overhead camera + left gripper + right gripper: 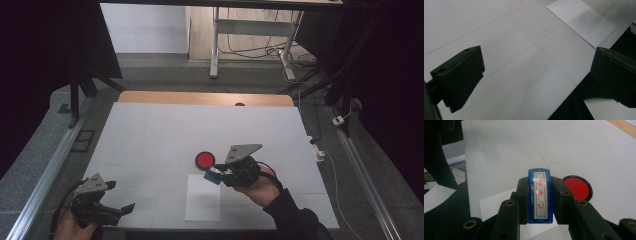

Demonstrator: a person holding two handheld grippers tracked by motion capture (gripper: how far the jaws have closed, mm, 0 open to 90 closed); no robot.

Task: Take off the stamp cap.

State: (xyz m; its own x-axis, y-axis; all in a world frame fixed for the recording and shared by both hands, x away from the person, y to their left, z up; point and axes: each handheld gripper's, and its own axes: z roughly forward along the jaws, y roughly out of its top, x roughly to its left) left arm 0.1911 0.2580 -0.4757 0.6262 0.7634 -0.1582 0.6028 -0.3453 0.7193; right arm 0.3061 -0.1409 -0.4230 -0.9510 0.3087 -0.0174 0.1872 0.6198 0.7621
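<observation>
A blue stamp (540, 195) with a silver label and red characters sits clamped between the jaws of my right gripper (540, 200). In the high view that right gripper (216, 175) hovers over the top right corner of a white paper sheet (202, 205), with the blue stamp (212, 176) at its tip. A round red ink pad (205, 160) in a black case lies just beyond, also seen as the ink pad (577, 187) to the right of the jaws. My left gripper (127, 207) rests near the table's front left corner, jaws wide apart and empty (536, 75).
The white table top (200, 130) has a wooden strip along its far edge (205, 98). A desk frame with cables (250, 45) stands on the floor behind. The paper sheet (584, 20) lies ahead of the left gripper.
</observation>
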